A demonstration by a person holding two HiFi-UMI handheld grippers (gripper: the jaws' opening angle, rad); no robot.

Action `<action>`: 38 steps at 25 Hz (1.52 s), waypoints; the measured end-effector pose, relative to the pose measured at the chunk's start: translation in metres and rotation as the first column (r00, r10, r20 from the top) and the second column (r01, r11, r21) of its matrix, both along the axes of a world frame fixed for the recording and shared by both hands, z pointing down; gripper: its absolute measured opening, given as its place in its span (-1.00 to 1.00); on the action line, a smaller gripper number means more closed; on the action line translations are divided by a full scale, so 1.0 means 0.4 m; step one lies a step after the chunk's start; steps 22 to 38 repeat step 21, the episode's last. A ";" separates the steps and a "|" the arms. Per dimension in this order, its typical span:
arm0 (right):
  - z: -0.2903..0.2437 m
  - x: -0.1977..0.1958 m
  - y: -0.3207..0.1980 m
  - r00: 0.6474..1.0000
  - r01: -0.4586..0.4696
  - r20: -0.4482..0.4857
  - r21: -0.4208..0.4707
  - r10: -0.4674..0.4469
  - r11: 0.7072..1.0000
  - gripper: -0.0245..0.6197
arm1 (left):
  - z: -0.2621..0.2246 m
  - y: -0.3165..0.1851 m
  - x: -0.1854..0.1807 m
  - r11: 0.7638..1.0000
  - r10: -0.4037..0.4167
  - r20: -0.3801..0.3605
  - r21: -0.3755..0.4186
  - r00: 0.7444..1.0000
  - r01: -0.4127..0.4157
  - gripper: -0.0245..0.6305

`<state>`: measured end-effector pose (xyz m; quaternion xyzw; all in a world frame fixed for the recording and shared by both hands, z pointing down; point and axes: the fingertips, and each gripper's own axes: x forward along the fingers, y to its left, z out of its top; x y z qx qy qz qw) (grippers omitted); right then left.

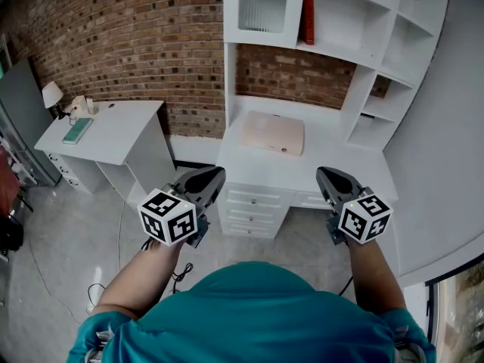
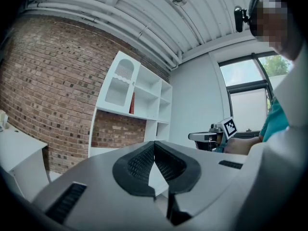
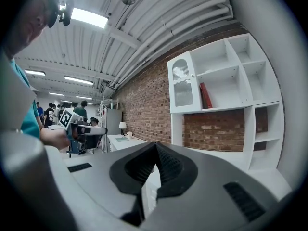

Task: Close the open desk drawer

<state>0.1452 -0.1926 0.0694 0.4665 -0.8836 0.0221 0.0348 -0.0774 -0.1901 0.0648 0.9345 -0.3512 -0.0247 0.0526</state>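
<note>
"In front of the white desk (image 1: 340,153), where are the grippers?"

"Both are held up short of its front edge, touching nothing. The left gripper (image 1: 218,175) is over the drawer stack (image 1: 253,206) and the right gripper (image 1: 325,175) is toward the desk's right end. Each one's own view shows its tips pressed together with nothing between them: left gripper (image 2: 154,146), right gripper (image 3: 155,148)."

"Drawer state?"

"The stack sits under the desk top, left of the kneehole. The head view is steep and the fronts are small. None clearly juts out past the others, but I can't rule out a slight gap."

"So progress?"

"Not settled. It fits a drawer already flush, or one barely ajar and waiting for a push. No contact with any front either way."

"Anything else?"

"A pink laptop (image 1: 274,133) lies on the desk top and a red book (image 1: 308,17) stands in the hutch above it."
</note>
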 end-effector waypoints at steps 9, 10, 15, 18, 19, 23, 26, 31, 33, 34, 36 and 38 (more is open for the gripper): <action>-0.001 0.004 0.012 1.000 -0.001 0.001 0.000 0.001 1.000 -0.87 | -0.005 0.010 0.003 1.000 0.001 0.003 0.001 1.000 -0.001 -0.88; 0.001 0.003 0.014 1.000 0.000 0.001 0.000 0.000 1.000 -0.87 | -0.004 0.012 0.003 1.000 0.000 0.001 0.001 1.000 0.000 -0.88; 0.003 -0.002 0.022 1.000 0.004 0.001 -0.001 -0.004 1.000 -0.86 | -0.001 0.022 -0.001 1.000 -0.003 0.001 -0.002 1.000 0.003 -0.88; 0.002 -0.003 0.026 1.000 0.005 0.002 -0.002 -0.005 1.000 -0.86 | -0.002 0.028 -0.002 1.000 -0.004 0.001 -0.005 1.000 0.004 -0.88; 0.003 -0.004 0.028 1.000 0.006 0.003 -0.003 -0.006 1.000 -0.87 | -0.003 0.030 -0.002 1.000 -0.004 0.000 -0.005 1.000 0.004 -0.88; 0.004 -0.005 0.031 1.000 0.006 0.004 -0.006 -0.006 1.000 -0.86 | -0.003 0.033 -0.002 1.000 -0.003 0.000 -0.007 1.000 0.003 -0.88; 0.004 -0.005 0.031 1.000 0.006 0.004 -0.006 -0.006 1.000 -0.86 | -0.003 0.033 -0.002 1.000 -0.003 0.000 -0.007 1.000 0.003 -0.88; 0.004 -0.005 0.031 1.000 0.006 0.004 -0.006 -0.006 1.000 -0.86 | -0.003 0.033 -0.002 1.000 -0.003 0.000 -0.007 1.000 0.003 -0.88; 0.004 -0.005 0.031 1.000 0.006 0.004 -0.006 -0.006 1.000 -0.86 | -0.003 0.033 -0.002 1.000 -0.003 0.000 -0.007 1.000 0.003 -0.88; 0.004 -0.005 0.031 1.000 0.006 0.004 -0.006 -0.006 1.000 -0.86 | -0.003 0.033 -0.002 1.000 -0.003 0.000 -0.007 1.000 0.003 -0.88; 0.004 -0.005 0.031 1.000 0.006 0.004 -0.006 -0.006 1.000 -0.86 | -0.003 0.033 -0.002 1.000 -0.003 0.000 -0.007 1.000 0.003 -0.88; 0.004 -0.005 0.031 1.000 0.006 0.004 -0.006 -0.006 1.000 -0.86 | -0.003 0.033 -0.002 1.000 -0.003 0.000 -0.007 1.000 0.003 -0.88</action>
